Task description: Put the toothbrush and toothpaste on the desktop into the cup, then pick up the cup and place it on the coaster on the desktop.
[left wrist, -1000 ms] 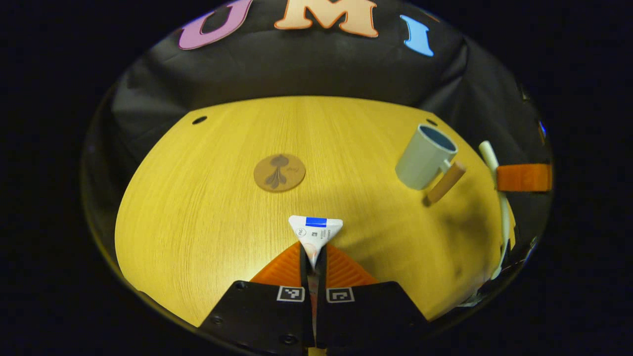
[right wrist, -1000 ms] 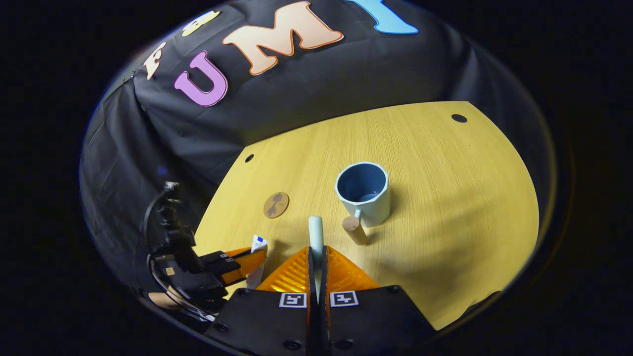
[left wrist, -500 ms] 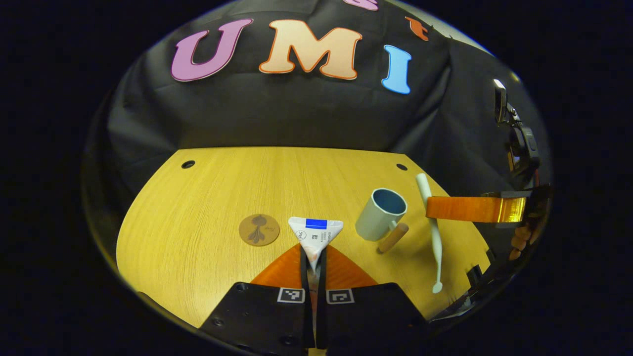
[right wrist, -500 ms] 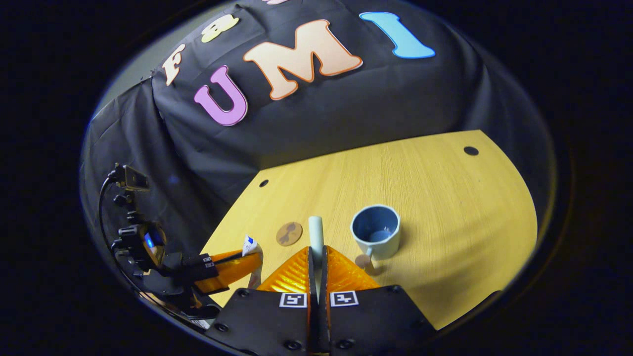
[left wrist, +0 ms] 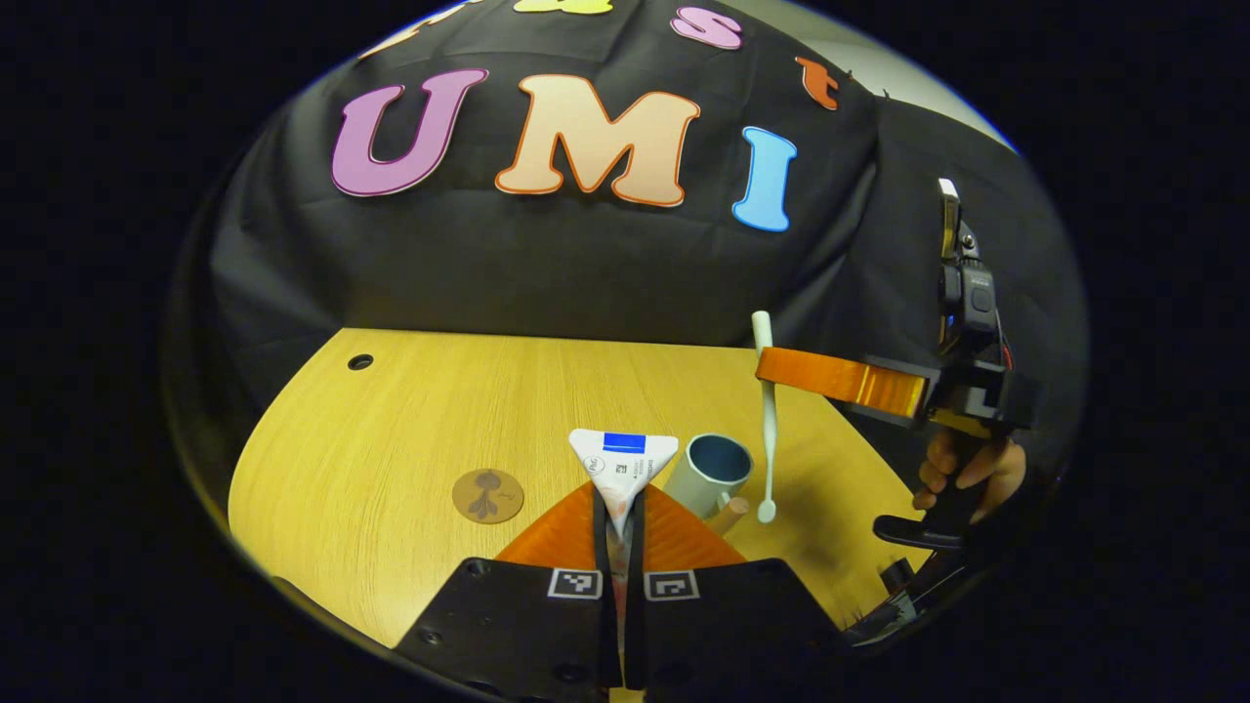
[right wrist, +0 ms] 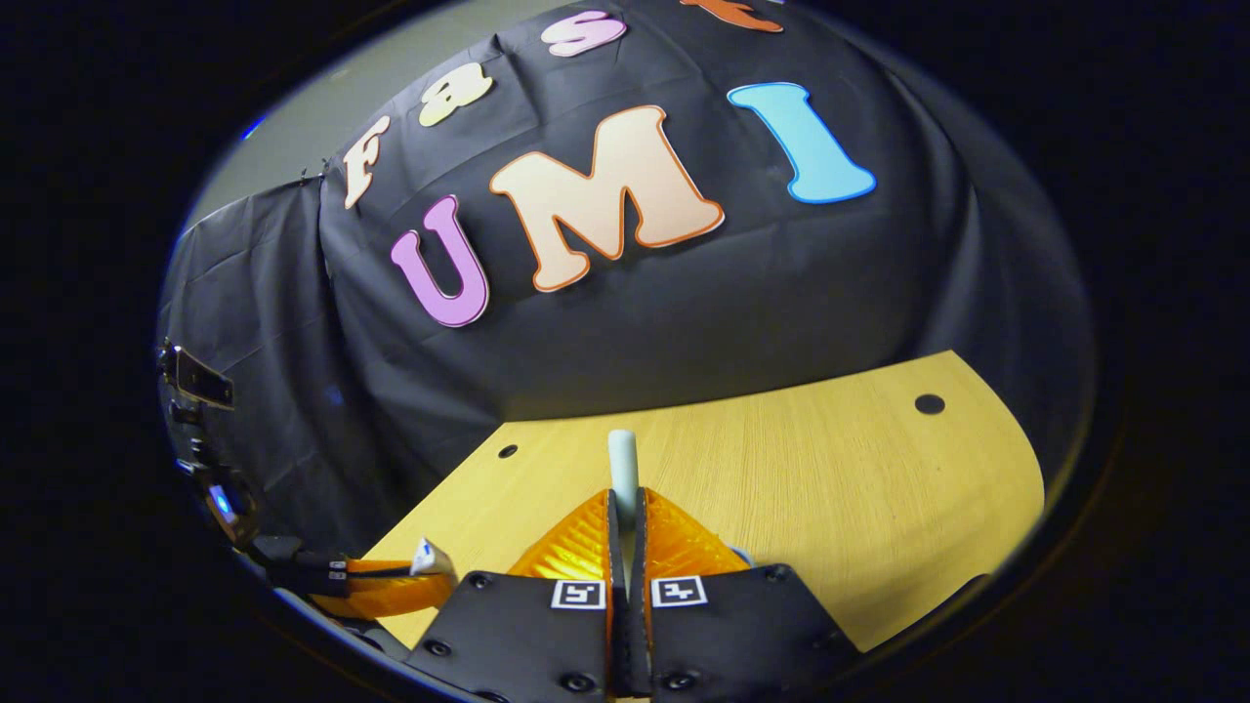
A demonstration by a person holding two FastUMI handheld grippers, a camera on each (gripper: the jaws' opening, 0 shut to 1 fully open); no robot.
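Left gripper (left wrist: pixel 617 503): fingers closed narrow on the toothpaste (left wrist: pixel 623 467), pinching the tube with its flat crimped end pointing away from the camera, held in the air close beside the cup (left wrist: pixel 716 473).
Right gripper (right wrist: pixel 625 508): fingers clamped on the toothbrush (left wrist: pixel 767 420), which hung upright just beside the cup, its lower end level with the handle (left wrist: pixel 731 515).
Cup: stood upright on the desktop (left wrist: pixel 410 430), mouth open, nothing visible inside.
Coaster (left wrist: pixel 487 495): lay flat on the desktop, well apart from the cup, bare.
Risk, toothbrush: it hung outside the rim, so lowering without first shifting over the mouth would likely strike the rim or handle and tip the cup.
Risk, toothpaste: the wide crimped end could catch the rim if it went in flat-end first.
Risk, crowding: both grippers converging on one cup could collide.
Count: one cup, one coaster, one toothbrush, one toothpaste, two grippers.
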